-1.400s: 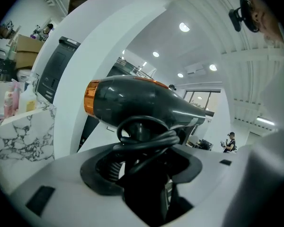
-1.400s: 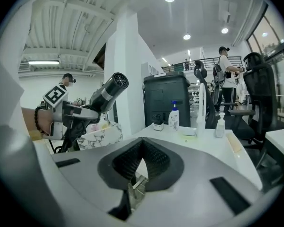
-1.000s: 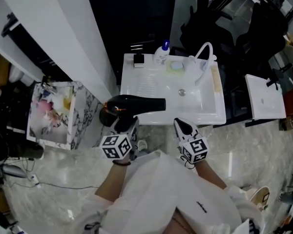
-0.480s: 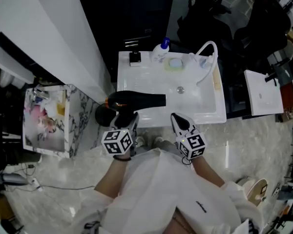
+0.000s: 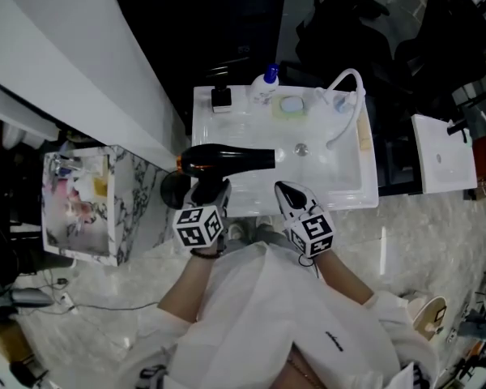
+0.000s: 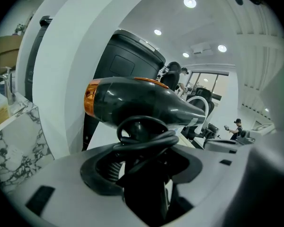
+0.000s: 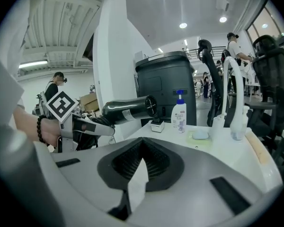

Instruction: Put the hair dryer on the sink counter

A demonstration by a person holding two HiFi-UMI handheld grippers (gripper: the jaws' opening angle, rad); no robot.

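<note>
While the left gripper [image 5: 209, 194] clamps the handle of the black hair dryer [image 5: 227, 159], with the coiled cord bunched between its jaws, the dryer hangs clear of the white sink counter [image 5: 227, 130], above its front left corner; its nozzle points right, toward the basin; the right gripper [image 5: 290, 194] waits nearby at the counter's front edge, jaws pressed together on nothing; a soap bottle [image 5: 265, 89] and a curved faucet [image 5: 348, 96] stand along the back.

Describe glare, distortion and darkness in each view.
Head view: sharp, black hair dryer glossy, surroundings beyond the white sink counter very dark. Left gripper view: fisheye bending, highlights on the dryer's body. Right gripper view: fisheye, evenly lit, black corners.
</note>
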